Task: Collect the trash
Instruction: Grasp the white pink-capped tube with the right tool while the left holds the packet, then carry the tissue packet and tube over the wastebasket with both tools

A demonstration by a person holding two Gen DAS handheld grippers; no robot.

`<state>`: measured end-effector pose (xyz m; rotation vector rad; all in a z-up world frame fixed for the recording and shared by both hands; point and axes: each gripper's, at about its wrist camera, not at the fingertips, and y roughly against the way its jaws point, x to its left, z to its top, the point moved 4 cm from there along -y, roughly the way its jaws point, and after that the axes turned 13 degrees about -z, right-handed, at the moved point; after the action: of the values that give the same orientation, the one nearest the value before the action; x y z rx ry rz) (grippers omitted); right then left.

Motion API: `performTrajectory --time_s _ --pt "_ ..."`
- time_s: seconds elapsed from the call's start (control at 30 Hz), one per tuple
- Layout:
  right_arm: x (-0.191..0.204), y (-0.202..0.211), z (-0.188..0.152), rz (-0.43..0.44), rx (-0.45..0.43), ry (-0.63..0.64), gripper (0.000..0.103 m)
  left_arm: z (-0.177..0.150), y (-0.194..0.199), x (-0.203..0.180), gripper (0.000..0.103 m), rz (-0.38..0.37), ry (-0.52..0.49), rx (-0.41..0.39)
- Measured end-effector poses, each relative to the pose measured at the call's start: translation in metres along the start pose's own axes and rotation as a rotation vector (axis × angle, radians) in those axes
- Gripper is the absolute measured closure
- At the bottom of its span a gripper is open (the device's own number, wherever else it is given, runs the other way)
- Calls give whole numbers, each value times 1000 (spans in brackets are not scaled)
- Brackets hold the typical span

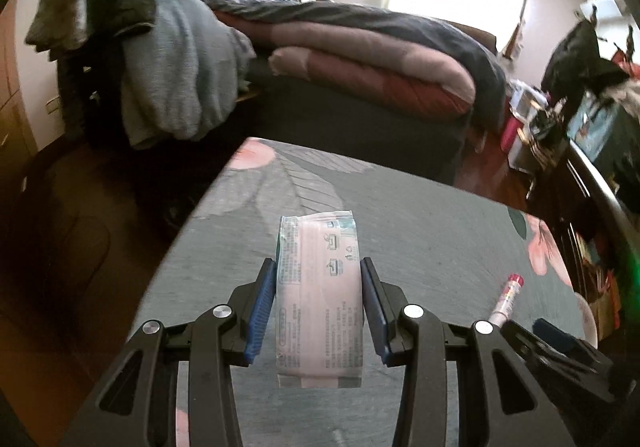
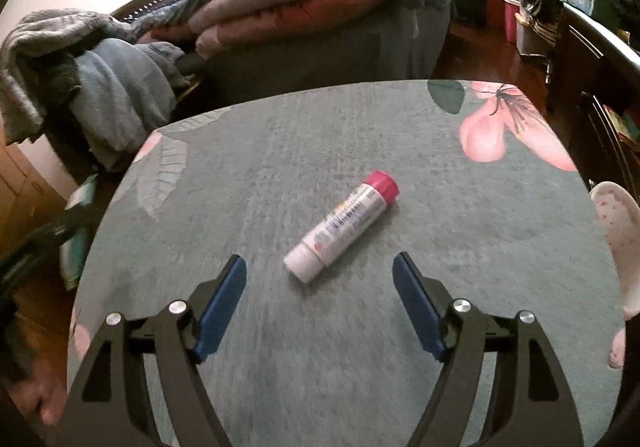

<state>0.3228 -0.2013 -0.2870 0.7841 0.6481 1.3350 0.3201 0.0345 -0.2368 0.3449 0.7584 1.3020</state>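
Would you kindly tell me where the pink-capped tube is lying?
In the right wrist view, the pink-capped tube lies mid-table, just ahead of the open right tool.

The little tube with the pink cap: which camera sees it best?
The right wrist view. There the tube lies whole on the grey table, ahead of the open right gripper. In the left wrist view the tube is small, off to the right, its lower end hidden behind the gripper's frame.
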Motion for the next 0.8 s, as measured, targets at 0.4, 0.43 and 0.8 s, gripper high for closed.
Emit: performTrajectory --time_s 0.4,0.43,0.8 --pt "22 -39 20 -162 22 -4 57 1 14 20 60 -17 15 -20" --pt "22 -39 21 -172 19 2 67 1 14 20 60 -19 14 -19" --pt "-3 -19 3 -71 46 -27 79 -1 25 -4 60 -33 -10 -20"
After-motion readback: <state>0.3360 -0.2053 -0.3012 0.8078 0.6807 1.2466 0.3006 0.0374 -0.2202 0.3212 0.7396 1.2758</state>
